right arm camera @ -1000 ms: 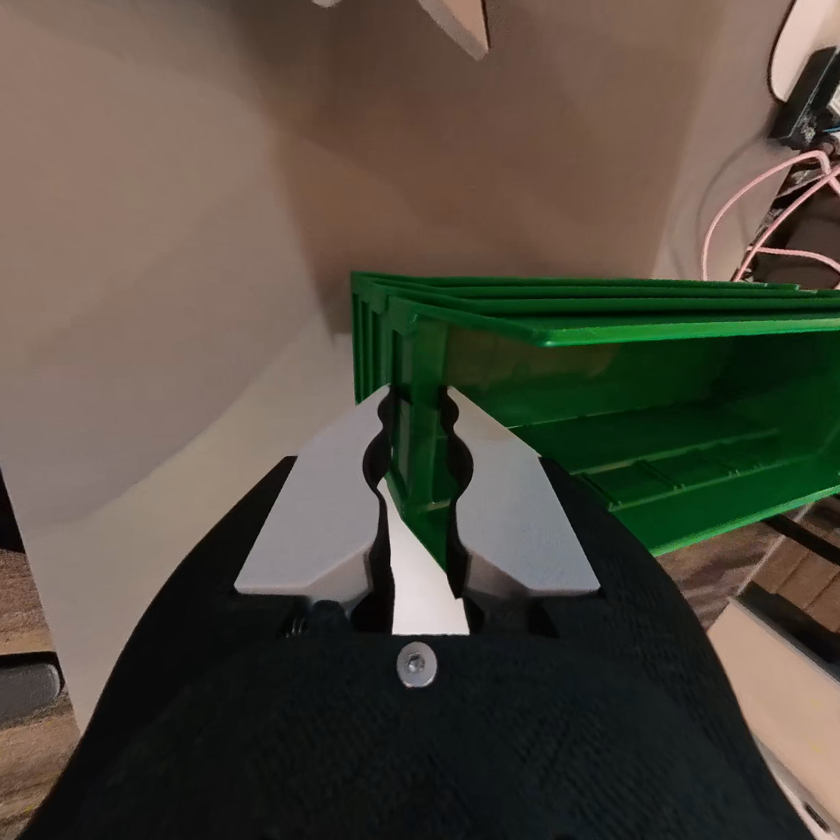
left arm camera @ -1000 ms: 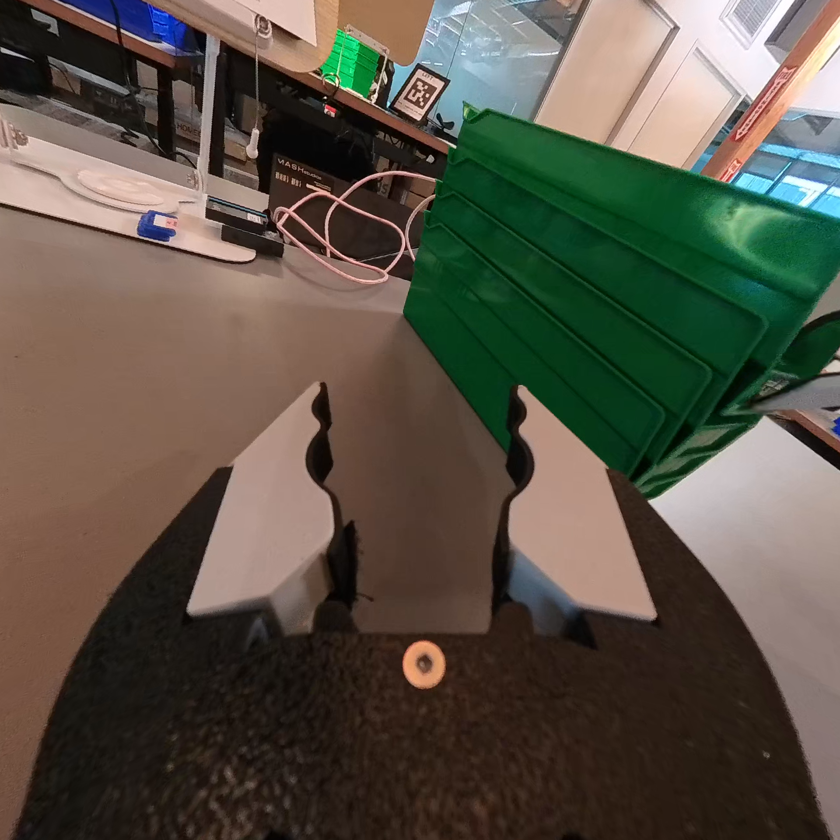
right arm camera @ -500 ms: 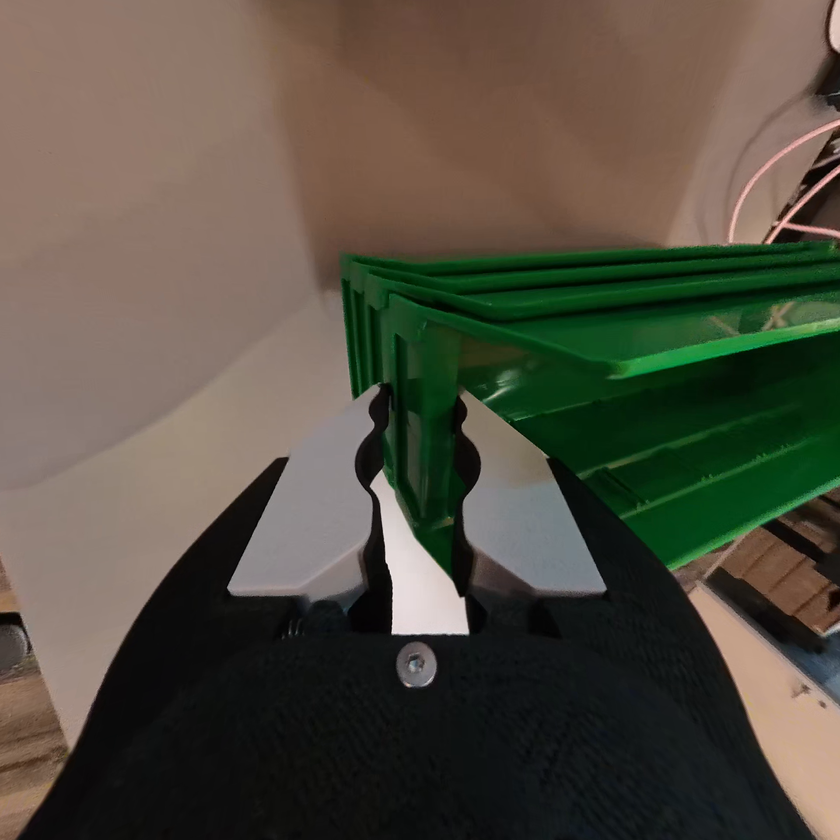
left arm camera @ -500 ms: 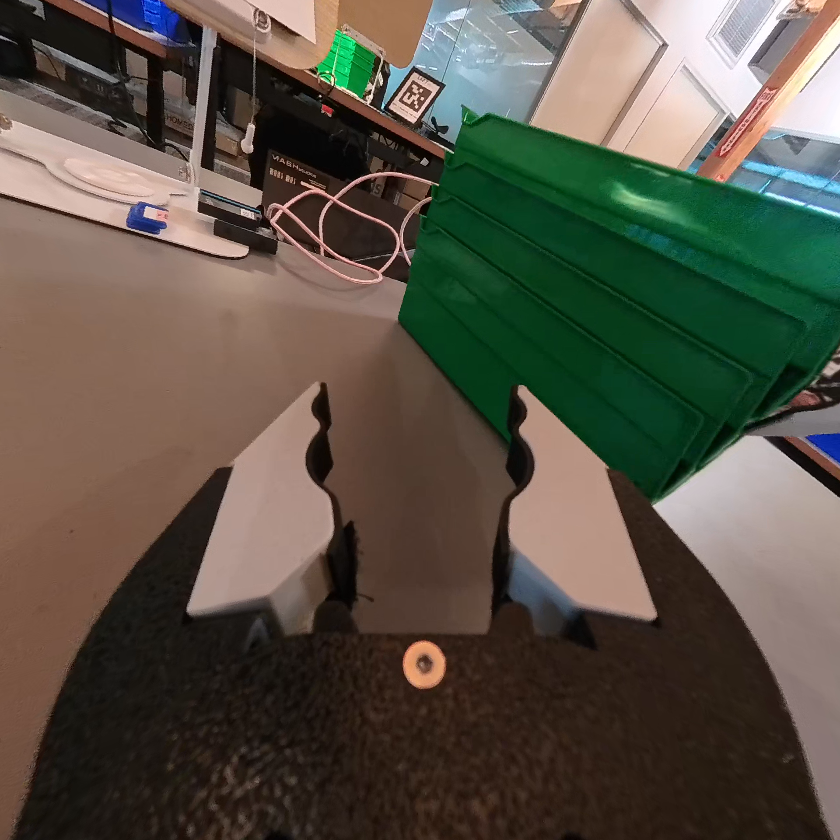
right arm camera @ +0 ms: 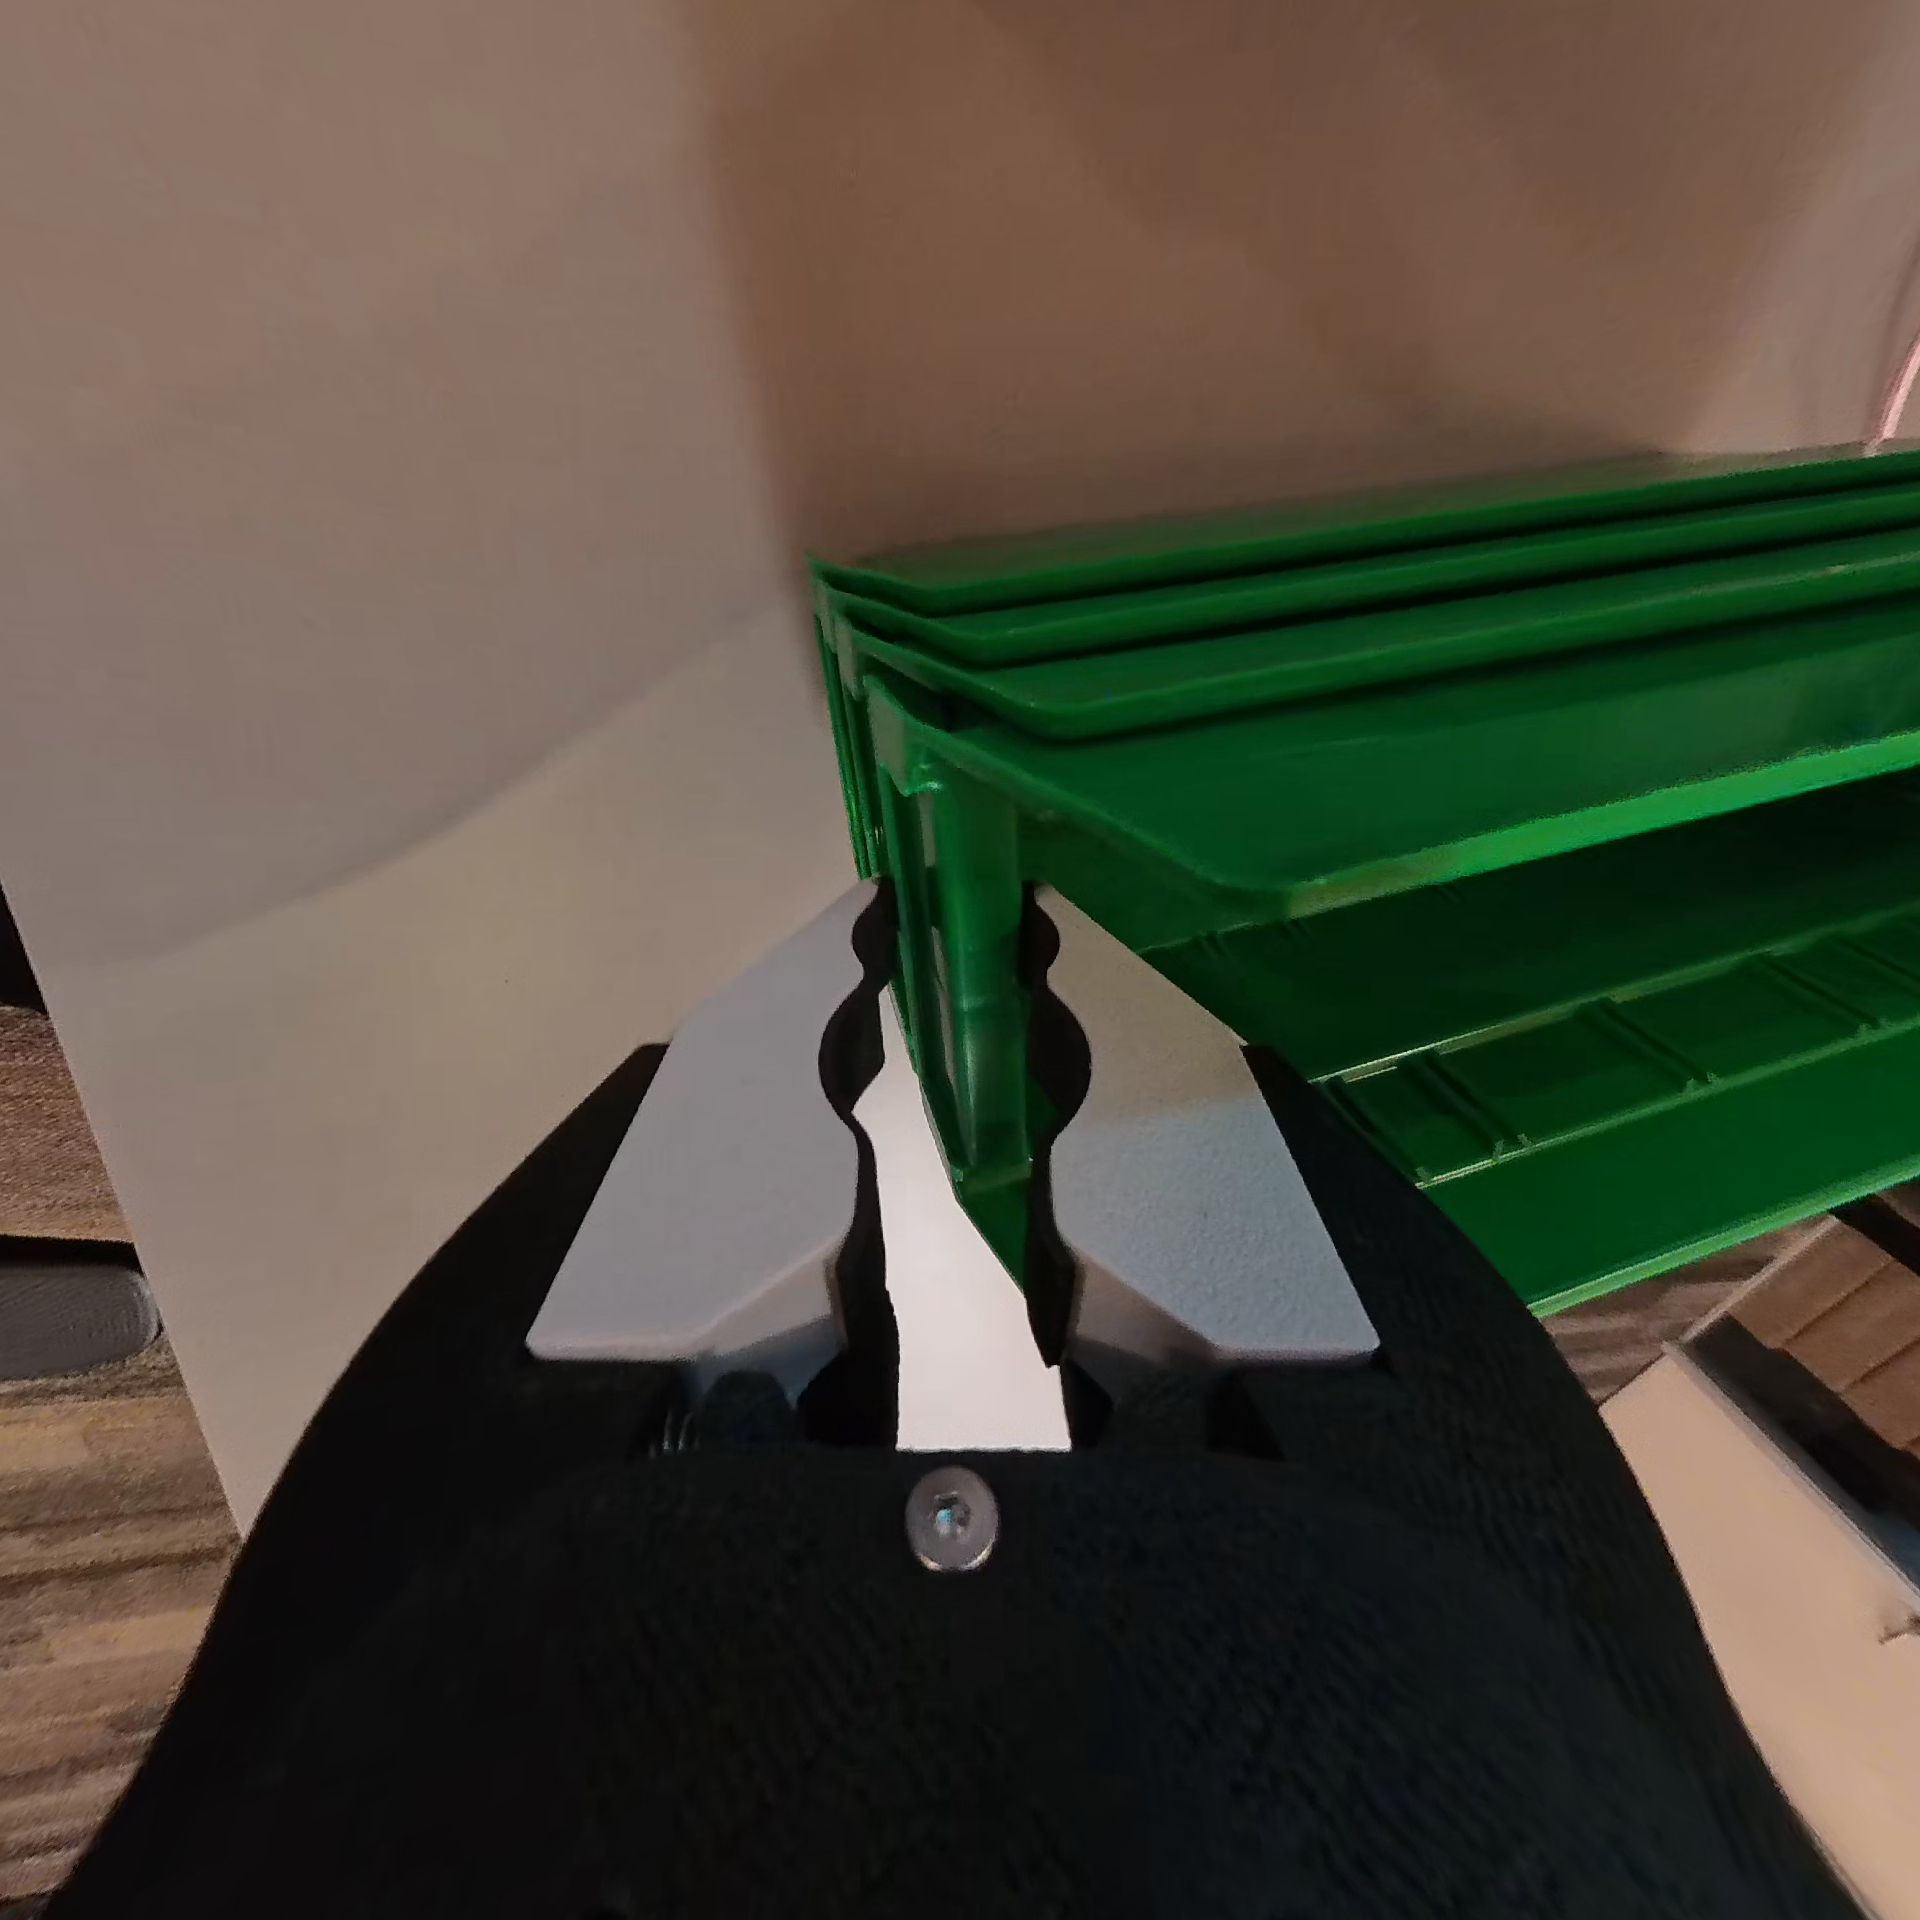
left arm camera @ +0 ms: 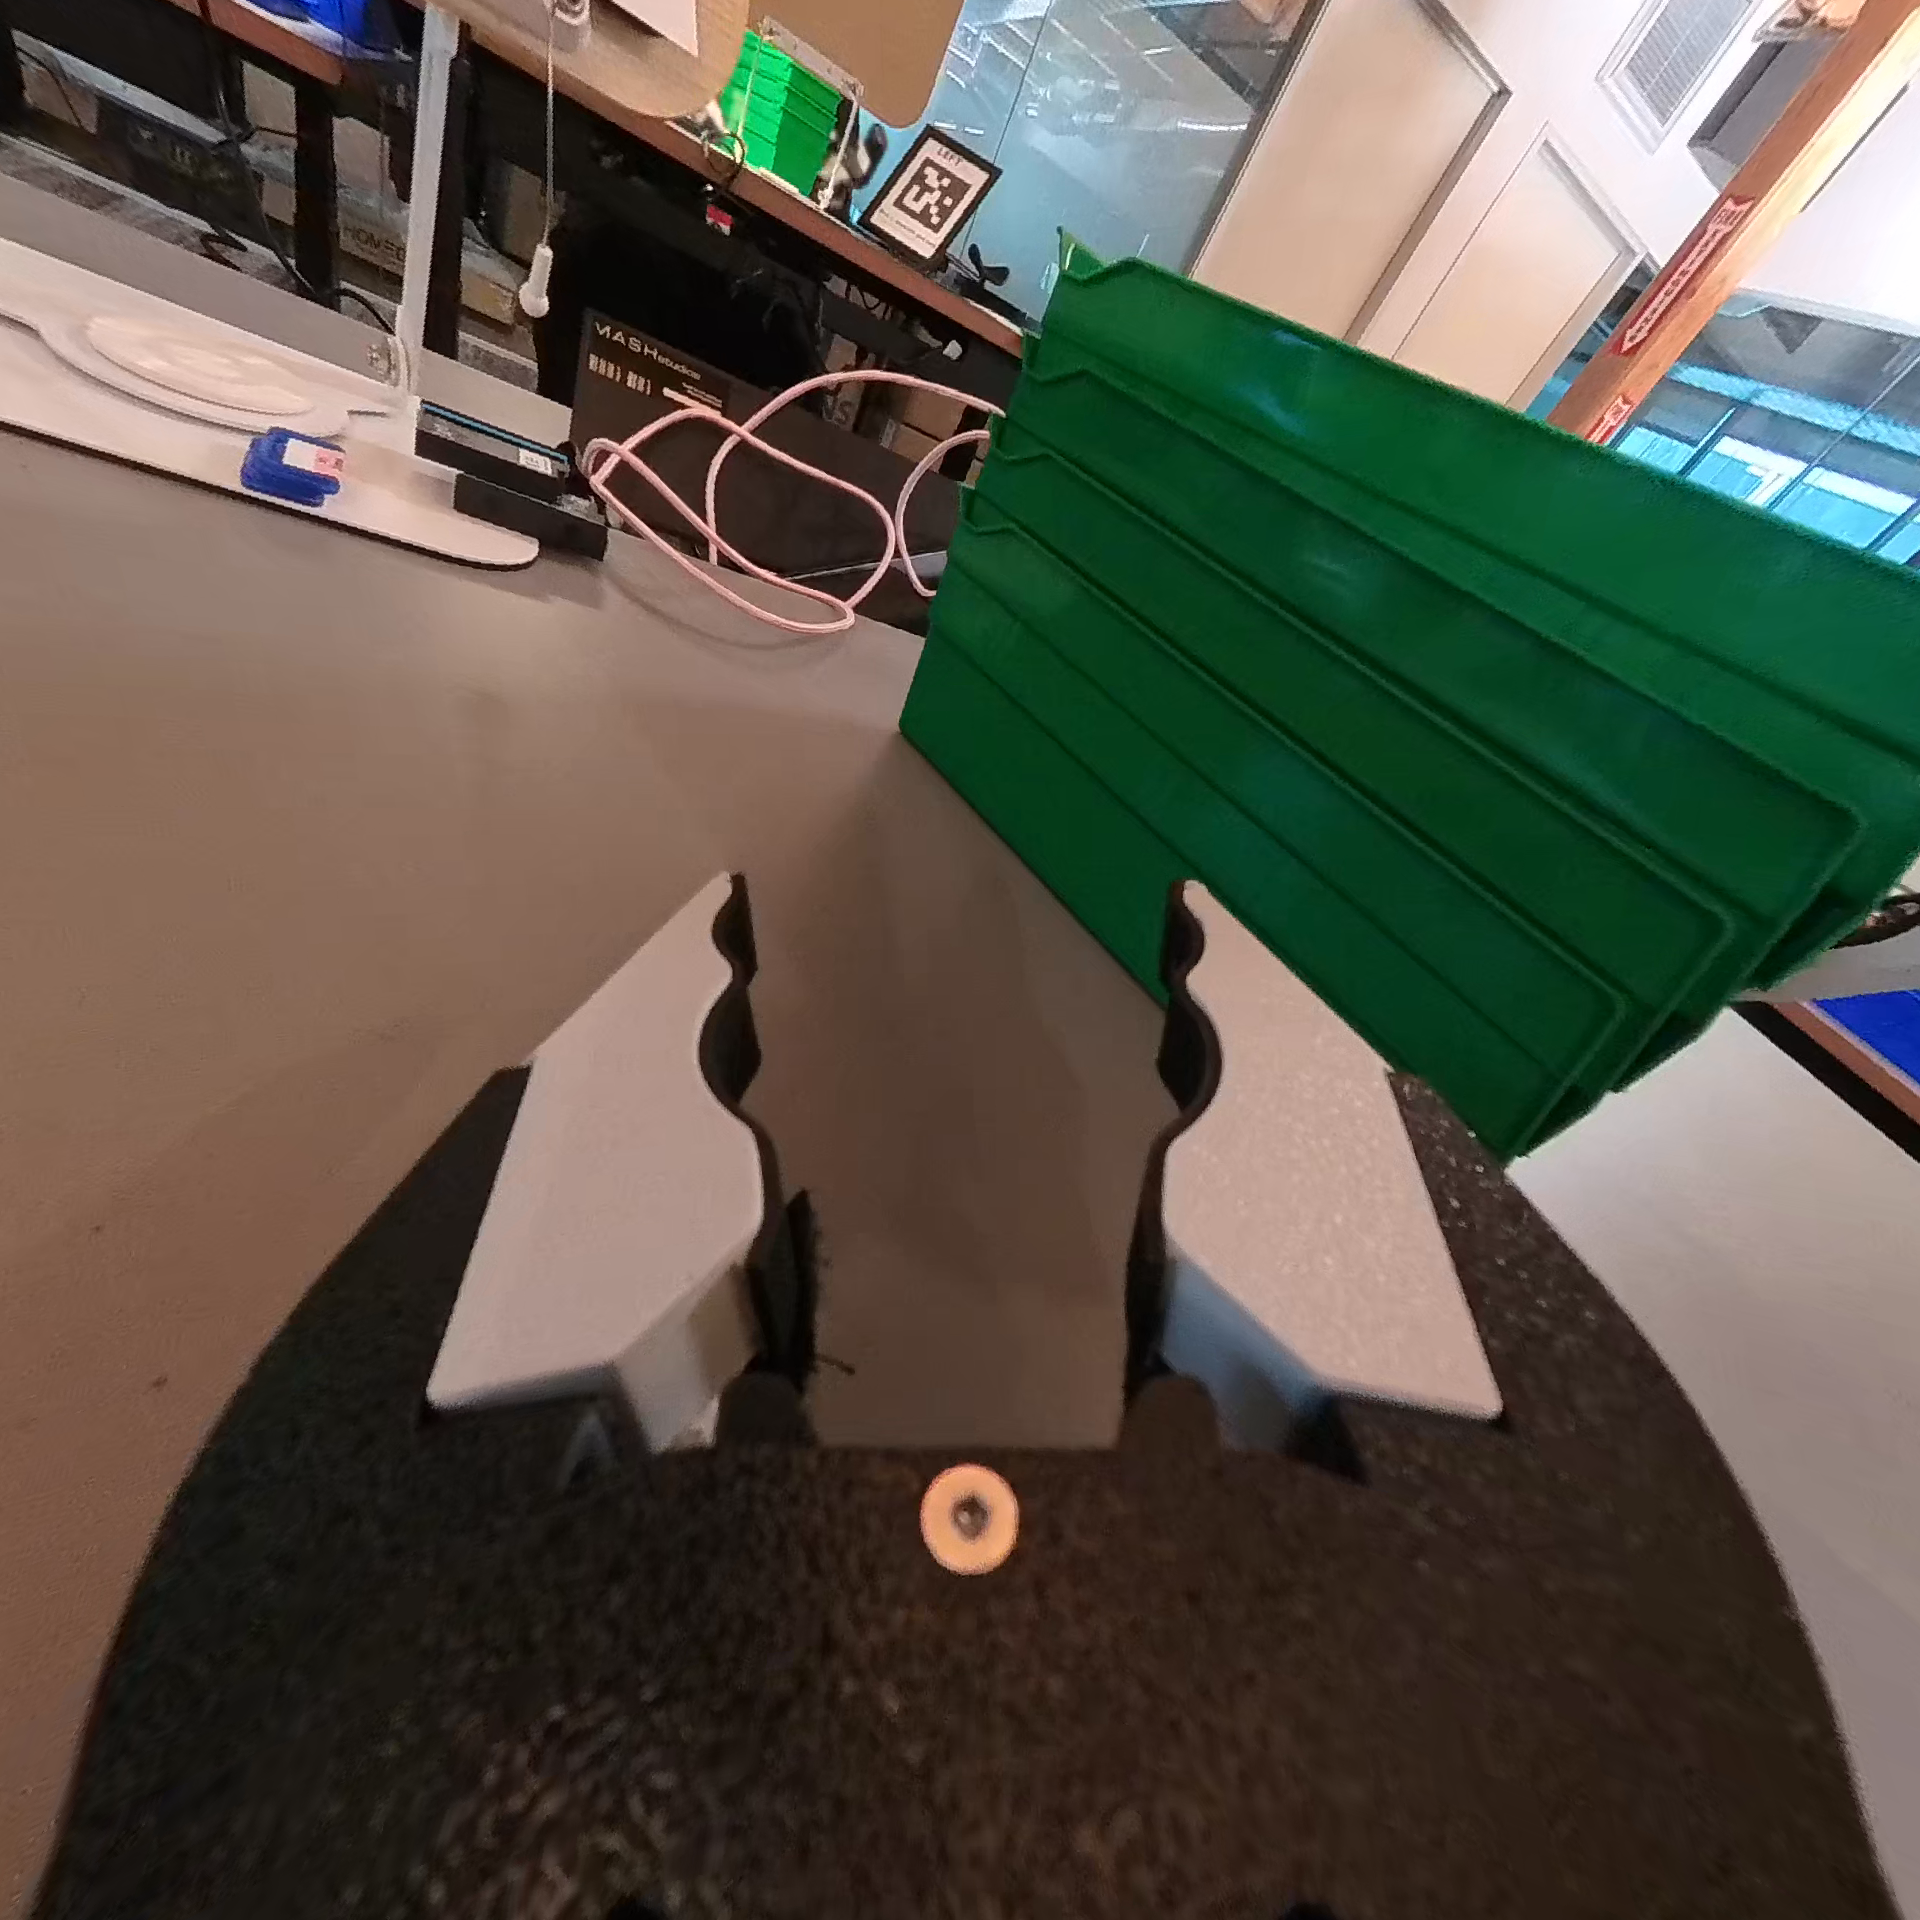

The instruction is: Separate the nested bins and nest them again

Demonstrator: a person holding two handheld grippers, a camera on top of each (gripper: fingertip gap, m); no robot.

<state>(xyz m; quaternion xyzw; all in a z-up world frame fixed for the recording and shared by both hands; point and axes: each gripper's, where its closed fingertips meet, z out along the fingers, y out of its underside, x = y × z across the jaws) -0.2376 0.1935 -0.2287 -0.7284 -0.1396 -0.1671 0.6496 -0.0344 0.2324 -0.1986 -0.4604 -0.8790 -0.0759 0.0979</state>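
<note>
Right gripper [right arm camera: 951, 997] apparently clamps nested green bins [right arm camera: 1351, 748] — left gripper [left arm camera: 956, 997] gapes.

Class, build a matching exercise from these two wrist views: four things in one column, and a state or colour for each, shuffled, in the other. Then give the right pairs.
Column 1
1. left gripper
2. right gripper
3. nested bins
4. cable

Column 2
A. pink, looped at the table's far edge
B. open, nothing between its fingers
C. green, stacked one inside another
D. shut on a corner of the innermost bin

Pairs: 1-B, 2-D, 3-C, 4-A
</note>
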